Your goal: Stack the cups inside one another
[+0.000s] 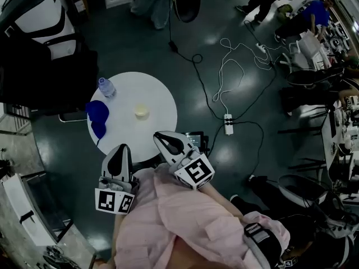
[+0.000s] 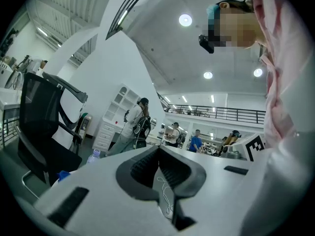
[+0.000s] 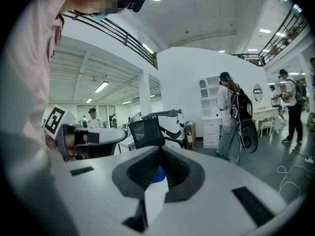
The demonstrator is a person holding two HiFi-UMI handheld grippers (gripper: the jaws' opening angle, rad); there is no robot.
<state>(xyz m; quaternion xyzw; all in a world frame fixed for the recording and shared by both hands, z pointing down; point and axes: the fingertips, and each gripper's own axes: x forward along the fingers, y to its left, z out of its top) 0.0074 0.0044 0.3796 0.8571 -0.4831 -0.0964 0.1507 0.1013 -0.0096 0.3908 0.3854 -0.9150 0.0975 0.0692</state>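
Dark floor spreads under a round white table. On it a pale cup sits near the centre, with a water bottle at the 10 o'clock rim and a blue object at 8 o'clock. The left gripper hovers at the table's 7 o'clock edge and the right gripper at 5 o'clock. Both are apart from the cup, with jaws pressed together and holding nothing.

Up top, looking steeply down from the head onto the round white tabletop, left gripper and right gripper close below. Left gripper view: riding tight behind its jaws, facing out level across the room. Right gripper view: same setup. Shared by both: black office chair, white cabinet, backpack-wearing person.
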